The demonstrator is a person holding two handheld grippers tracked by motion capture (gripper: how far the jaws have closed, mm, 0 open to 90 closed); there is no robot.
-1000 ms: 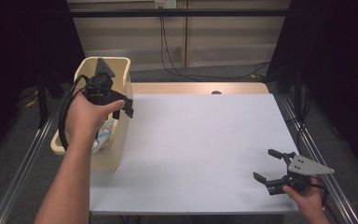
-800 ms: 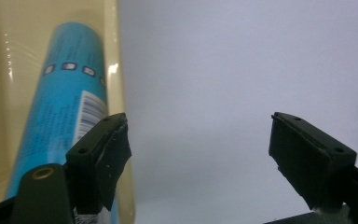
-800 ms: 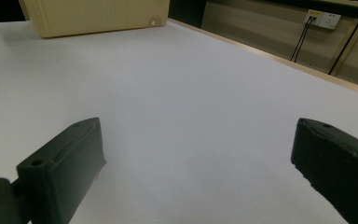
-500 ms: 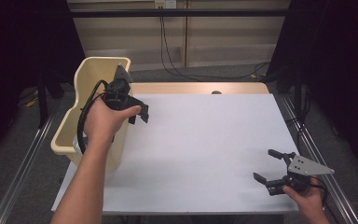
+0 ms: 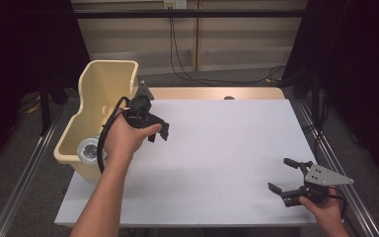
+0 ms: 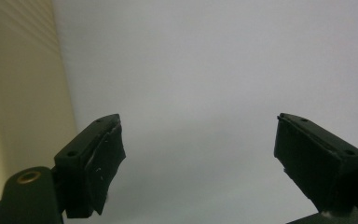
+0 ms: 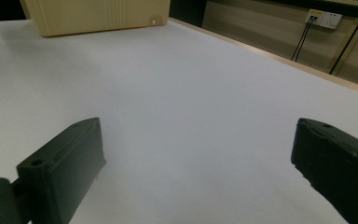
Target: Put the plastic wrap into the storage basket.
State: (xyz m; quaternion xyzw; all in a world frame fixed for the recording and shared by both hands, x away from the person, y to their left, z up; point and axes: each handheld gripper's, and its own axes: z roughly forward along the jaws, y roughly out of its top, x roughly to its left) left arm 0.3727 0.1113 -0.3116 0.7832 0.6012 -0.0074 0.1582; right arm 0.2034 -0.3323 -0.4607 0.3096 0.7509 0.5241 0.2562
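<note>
Your high view looks forward and down from above your side, taking in the whole white table [image 5: 227, 148] and the cream bin [image 5: 101, 98] at 10 o'clock. Your left gripper view sits close above the tabletop, the bin's wall at its 9 o'clock. Your right gripper view skims low across the table towards the bin at 11 o'clock.

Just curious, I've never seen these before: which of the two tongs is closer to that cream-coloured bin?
The left. The left tongs hang open just beside the cream bin, over the white table. The right tongs sit open at the table's opposite near corner.
</note>
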